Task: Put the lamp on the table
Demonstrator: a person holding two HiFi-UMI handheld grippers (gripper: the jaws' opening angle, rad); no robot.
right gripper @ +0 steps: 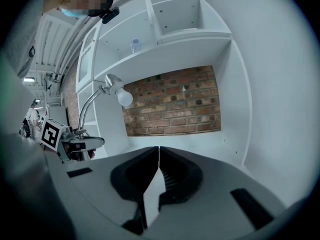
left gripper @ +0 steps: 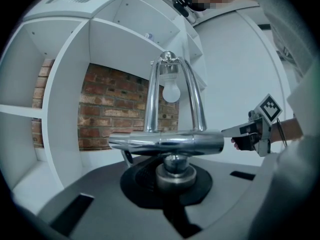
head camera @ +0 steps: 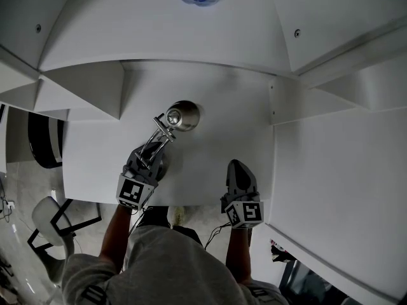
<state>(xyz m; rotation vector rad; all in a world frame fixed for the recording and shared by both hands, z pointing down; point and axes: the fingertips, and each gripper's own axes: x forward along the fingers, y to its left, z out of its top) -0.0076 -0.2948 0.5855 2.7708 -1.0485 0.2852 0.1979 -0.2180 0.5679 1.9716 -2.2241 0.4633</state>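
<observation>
Left gripper [head camera: 150, 159], at centre-left of the frame, is clamped tight on the chrome lamp [head camera: 181, 116] over the white surface [head camera: 222, 122]. Right gripper [head camera: 240, 171], closed and empty, sits at lower centre.

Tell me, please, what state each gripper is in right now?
Left gripper: closed, holding the lamp.
Right gripper: closed, empty.
</observation>
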